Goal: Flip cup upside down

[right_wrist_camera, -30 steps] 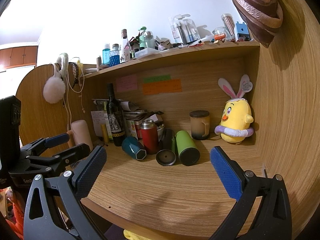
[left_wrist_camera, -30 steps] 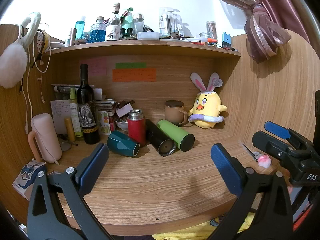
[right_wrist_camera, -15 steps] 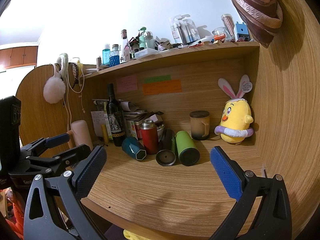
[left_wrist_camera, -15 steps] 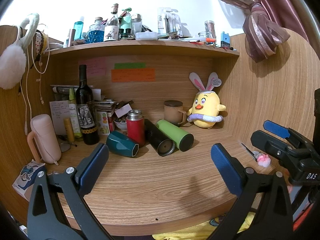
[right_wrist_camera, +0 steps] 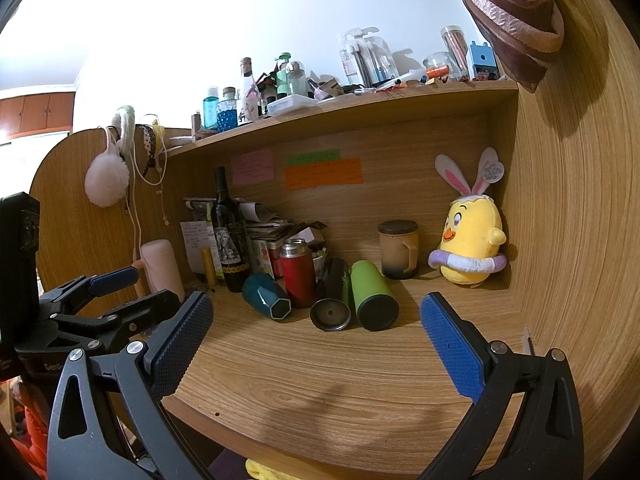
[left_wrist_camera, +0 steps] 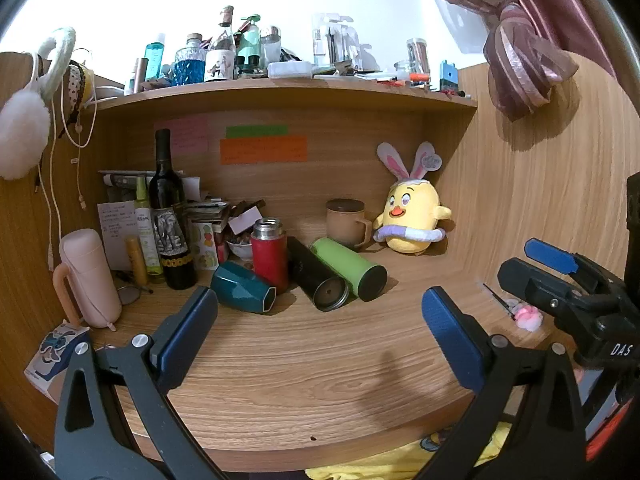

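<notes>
Several cups sit at the back of the wooden desk [left_wrist_camera: 320, 364]. A teal faceted cup [left_wrist_camera: 244, 293] [right_wrist_camera: 266, 295], a black tumbler [left_wrist_camera: 318, 280] [right_wrist_camera: 332, 298] and a green tumbler [left_wrist_camera: 350, 268] [right_wrist_camera: 372, 295] lie on their sides. A red thermos [left_wrist_camera: 270, 254] [right_wrist_camera: 297, 278] stands upright among them. A brown lidded mug [left_wrist_camera: 346, 224] [right_wrist_camera: 398, 249] stands behind. My left gripper [left_wrist_camera: 316, 332] is open and empty, short of the cups. My right gripper [right_wrist_camera: 316, 340] is open and empty too; it also shows at the right in the left wrist view [left_wrist_camera: 560, 276].
A wine bottle [left_wrist_camera: 170, 220], a pink flask [left_wrist_camera: 90, 280], papers and small bottles crowd the back left. A yellow chick plush [left_wrist_camera: 412, 216] sits in the back right corner. A small pink item [left_wrist_camera: 528, 318] lies at right. A cluttered shelf [left_wrist_camera: 280, 88] runs overhead.
Both views shift only very slightly; the grippers stay open and nothing on the desk has moved.
</notes>
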The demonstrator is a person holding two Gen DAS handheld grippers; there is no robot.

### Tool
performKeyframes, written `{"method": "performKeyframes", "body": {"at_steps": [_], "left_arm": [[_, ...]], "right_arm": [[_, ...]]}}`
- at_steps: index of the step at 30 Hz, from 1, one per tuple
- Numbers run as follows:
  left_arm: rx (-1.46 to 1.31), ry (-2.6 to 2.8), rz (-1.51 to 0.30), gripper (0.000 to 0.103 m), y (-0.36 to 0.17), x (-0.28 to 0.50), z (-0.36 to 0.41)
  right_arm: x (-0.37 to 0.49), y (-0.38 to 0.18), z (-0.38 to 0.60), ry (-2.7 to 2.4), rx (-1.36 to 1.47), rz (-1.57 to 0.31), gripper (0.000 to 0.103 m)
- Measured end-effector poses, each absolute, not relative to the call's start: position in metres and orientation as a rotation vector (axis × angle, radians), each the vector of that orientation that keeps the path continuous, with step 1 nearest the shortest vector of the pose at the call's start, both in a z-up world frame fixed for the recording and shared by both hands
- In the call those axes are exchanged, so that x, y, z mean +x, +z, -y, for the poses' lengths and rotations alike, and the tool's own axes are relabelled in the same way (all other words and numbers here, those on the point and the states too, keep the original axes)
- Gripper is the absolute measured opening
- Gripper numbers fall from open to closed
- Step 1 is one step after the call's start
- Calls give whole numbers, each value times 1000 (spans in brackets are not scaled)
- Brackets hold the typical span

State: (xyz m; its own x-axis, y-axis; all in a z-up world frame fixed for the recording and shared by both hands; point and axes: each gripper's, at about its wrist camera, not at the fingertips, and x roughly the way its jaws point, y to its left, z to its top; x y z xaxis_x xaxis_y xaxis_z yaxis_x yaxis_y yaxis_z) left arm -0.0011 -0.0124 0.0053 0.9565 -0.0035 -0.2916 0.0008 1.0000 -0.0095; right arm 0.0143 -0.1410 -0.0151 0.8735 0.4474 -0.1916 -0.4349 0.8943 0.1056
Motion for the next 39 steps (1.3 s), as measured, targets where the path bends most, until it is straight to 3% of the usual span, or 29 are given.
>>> {"method": "performKeyframes", "body": {"at_steps": [12, 27, 29, 30, 39], "left_arm": [[-38, 25, -404, 103, -16, 49, -10], [-305, 169, -783, 103, -77, 232, -108], [-327, 167, -813, 95, -82, 248, -112], [-333, 169, -825, 87, -84, 252, -113], [-398, 180, -861, 81, -100, 269, -122]], "right_arm": [[49, -29, 147, 469, 74, -267, 103], [129, -73, 156, 460, 146, -434, 103], [135, -77, 156, 450, 146, -446, 103], [137, -78, 156, 448, 144, -451, 103], [145, -85, 160, 449, 164, -467, 103]]}}
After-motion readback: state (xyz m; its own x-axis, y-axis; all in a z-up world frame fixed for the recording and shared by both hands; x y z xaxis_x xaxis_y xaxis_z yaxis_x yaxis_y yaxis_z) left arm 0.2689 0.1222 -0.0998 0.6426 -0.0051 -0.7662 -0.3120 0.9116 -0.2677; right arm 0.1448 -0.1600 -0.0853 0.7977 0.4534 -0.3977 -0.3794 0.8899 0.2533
